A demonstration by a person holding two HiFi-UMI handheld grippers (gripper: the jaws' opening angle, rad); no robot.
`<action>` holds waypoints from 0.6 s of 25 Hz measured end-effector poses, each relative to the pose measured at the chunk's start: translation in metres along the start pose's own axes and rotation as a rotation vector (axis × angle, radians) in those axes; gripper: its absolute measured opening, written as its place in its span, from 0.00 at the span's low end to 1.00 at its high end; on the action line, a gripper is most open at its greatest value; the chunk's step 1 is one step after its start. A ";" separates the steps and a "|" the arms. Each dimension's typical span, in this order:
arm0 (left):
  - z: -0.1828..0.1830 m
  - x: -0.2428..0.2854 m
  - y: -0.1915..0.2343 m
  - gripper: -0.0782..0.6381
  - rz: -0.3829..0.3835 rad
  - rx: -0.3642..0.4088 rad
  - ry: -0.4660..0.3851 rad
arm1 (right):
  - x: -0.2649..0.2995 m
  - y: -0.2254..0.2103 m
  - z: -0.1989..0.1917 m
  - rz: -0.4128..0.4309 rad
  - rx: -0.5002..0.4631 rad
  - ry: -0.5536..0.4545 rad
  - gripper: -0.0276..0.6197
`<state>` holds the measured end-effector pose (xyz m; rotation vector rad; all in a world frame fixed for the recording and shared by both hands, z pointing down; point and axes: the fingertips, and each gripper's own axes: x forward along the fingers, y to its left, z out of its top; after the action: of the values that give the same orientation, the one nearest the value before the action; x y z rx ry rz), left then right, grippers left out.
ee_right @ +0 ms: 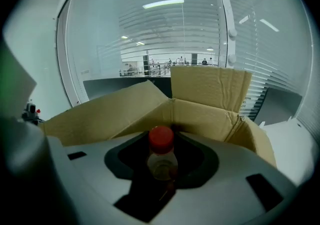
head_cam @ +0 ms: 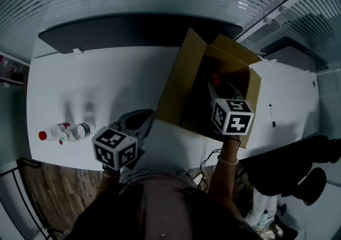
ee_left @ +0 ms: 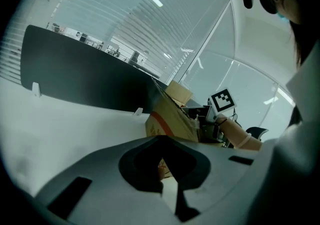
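My right gripper [head_cam: 216, 88] reaches down into an open cardboard box [head_cam: 184, 84] and is shut on a small clear bottle with a red cap [ee_right: 161, 155]. In the right gripper view the bottle stands upright between the jaws, with the box's walls [ee_right: 210, 94] rising behind it. Its red cap [head_cam: 216, 80] just shows in the head view. The left gripper [head_cam: 139, 120] hovers over the white table [head_cam: 106, 84] just left of the box, shut with nothing in it. From the left gripper view [ee_left: 162, 169] the box [ee_left: 167, 116] lies straight ahead.
Two more bottles lie on their sides near the table's front left edge, one red-capped [head_cam: 51, 134] and one beside it [head_cam: 81, 130]. A dark panel [head_cam: 133, 28] runs along the far edge. A pen [head_cam: 272, 115] lies right of the box. A black chair [head_cam: 298, 169] stands at lower right.
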<state>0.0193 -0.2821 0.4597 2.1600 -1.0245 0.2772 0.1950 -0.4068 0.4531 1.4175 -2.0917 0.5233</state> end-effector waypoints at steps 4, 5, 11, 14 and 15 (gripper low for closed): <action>0.000 0.000 -0.003 0.12 0.003 0.004 -0.006 | -0.001 0.000 -0.002 0.004 -0.019 0.015 0.30; 0.000 0.000 -0.004 0.12 0.005 0.008 -0.003 | -0.002 0.001 -0.002 0.006 -0.025 0.017 0.30; -0.001 -0.001 -0.012 0.12 -0.004 0.029 -0.007 | -0.009 0.006 -0.003 0.008 -0.071 0.021 0.30; 0.000 -0.001 -0.016 0.12 -0.006 0.036 -0.009 | -0.014 0.006 0.000 0.010 -0.070 0.004 0.30; 0.000 -0.001 -0.017 0.12 -0.006 0.039 -0.010 | -0.016 0.006 0.002 0.012 -0.067 -0.003 0.30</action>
<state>0.0310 -0.2743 0.4501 2.2012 -1.0253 0.2861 0.1938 -0.3939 0.4413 1.3696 -2.1017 0.4515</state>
